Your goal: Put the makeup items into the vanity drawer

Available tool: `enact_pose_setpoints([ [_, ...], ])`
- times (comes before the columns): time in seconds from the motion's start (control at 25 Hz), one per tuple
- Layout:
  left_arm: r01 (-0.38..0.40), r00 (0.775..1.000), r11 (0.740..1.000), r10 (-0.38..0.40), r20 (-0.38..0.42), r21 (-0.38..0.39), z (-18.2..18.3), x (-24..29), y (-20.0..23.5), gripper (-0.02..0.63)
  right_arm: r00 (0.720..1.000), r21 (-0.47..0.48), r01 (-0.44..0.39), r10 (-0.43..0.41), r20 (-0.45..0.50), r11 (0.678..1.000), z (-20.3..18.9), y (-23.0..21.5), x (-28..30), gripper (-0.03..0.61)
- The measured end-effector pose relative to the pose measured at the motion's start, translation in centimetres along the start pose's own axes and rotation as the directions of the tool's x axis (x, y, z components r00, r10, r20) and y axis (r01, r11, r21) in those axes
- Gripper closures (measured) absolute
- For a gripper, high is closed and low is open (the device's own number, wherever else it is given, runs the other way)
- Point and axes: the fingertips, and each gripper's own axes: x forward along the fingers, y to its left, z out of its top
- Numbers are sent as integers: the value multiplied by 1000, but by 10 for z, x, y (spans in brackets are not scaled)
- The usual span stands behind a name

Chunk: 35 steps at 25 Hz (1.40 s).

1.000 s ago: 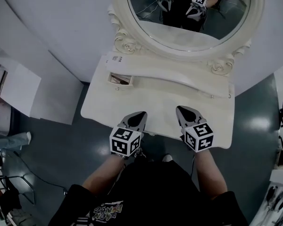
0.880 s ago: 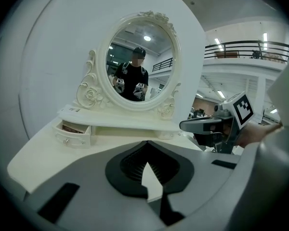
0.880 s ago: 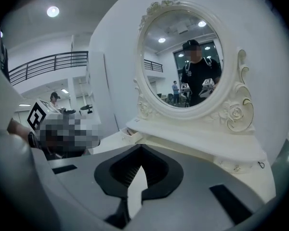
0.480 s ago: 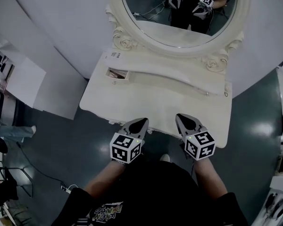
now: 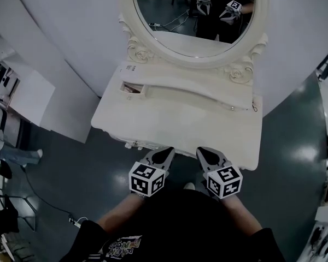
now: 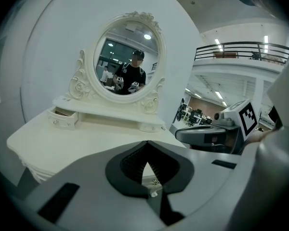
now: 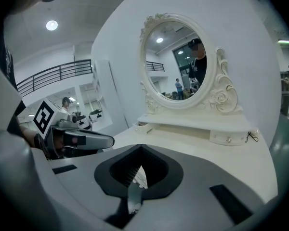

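1. My jaws first. On the left gripper (image 5: 167, 150) they are closed tip to tip with nothing between them, and the left gripper view shows only bare bench beyond the tips. On the right gripper (image 5: 203, 150) they are pressed together and empty too. Both grippers hang side by side just off the front edge of the bench and point toward the mirror.

2. The cream-white carved vanity bench (image 5: 180, 119) spreads out ahead of both grippers. I can see no makeup items on its bare top in any view.

3. The oval cream-framed mirror (image 5: 194, 15) stands at the far back, well apart from my jaws, and it reflects both marker cubes.

4. The small cream drawer with a round knob (image 5: 135, 87) sits at the back left, under the raised shelf, and is pulled open toward me.
   - From my jaws it lies across the bench, ahead and to the left.
   - Its long side runs along the shelf, and its mouth faces the front.
   - I judge the left gripper to be the nearer one, with a straighter line in.
   - Something brownish shows inside the drawer, but I cannot tell what it is.

5. The matching small drawer at the back right (image 5: 241, 103) looks closed, so I judge the left one to be where the makeup belongs.
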Motion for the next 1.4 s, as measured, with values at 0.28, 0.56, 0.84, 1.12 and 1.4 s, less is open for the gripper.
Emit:
enact_pose_setpoints([
  [0.28, -20, 1000, 1000, 21, -14, 8, -10, -4, -13, 615, 999, -15, -50, 49, -8, 999, -8, 12, -6, 549],
  [0.56, -15, 999, 1000, 15, -29, -11, -16, 0, -22, 615, 998, -11, -58, 58, -20, 998, -12, 8, -11, 549],
  [0.84, 6, 999, 1000, -7, -48, -24, -27, 12, -31, 615, 997, 5, -60, 60, -54, 998, -27, 0, -15, 549],
  [1.12, 2, 998, 1000, -2, -55, -4, -28, 16, -35, 614, 996, 9, -67, 68, -58, 998, -31, -3, -16, 549],
  [1.4, -5, 998, 1000, 4, -70, -2, -33, 20, -33, 615, 994, 19, -83, 84, -73, 996, -37, -3, -10, 549],
])
